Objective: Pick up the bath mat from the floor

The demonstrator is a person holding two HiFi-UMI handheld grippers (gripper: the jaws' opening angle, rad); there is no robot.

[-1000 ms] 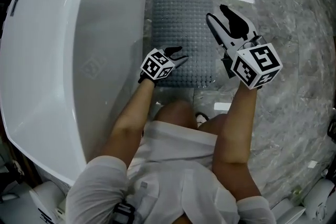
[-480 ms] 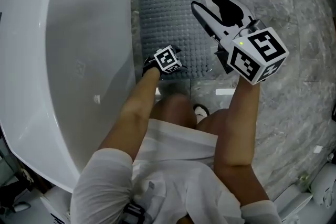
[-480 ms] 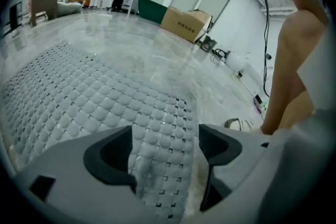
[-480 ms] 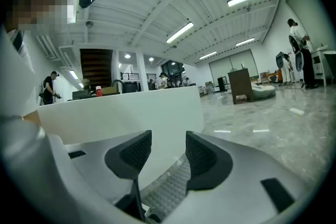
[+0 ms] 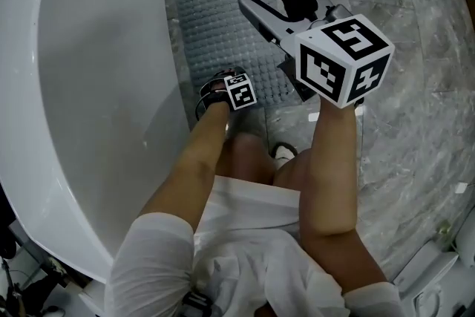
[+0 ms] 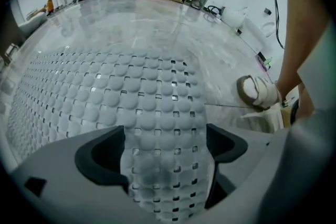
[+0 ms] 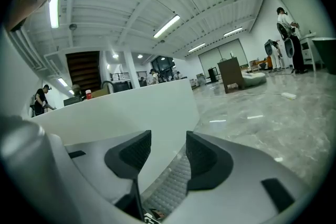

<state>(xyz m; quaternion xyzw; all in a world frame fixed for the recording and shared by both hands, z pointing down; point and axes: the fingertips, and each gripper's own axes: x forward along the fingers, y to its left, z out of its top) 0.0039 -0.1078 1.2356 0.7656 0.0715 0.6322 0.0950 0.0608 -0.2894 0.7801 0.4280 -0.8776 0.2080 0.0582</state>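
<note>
Two pairs of fingers stand apart now. Our left fingers (image 6: 100, 152) have just been opening and now gape wide. Since a second ago they have dropped from above the bath mat (image 6: 131, 81) down to its near end, beside the bathtub (image 5: 89, 85). Nothing is pinched yet. The mat's bumpy surface fills the gap between them, and its near edge runs just inside the finger on the side of our foot (image 6: 257, 93). We judge that they straddle that edge; whether the tips touch the mat we cannot tell. That puts us at the end of the approach, with the closing not yet done. Our right fingers (image 7: 131, 150) are also apart and empty. They hang higher over the mat's right side and point nearly level at the tub wall. The mat lies flat on the marble floor (image 5: 415, 85), along the tub.
</note>
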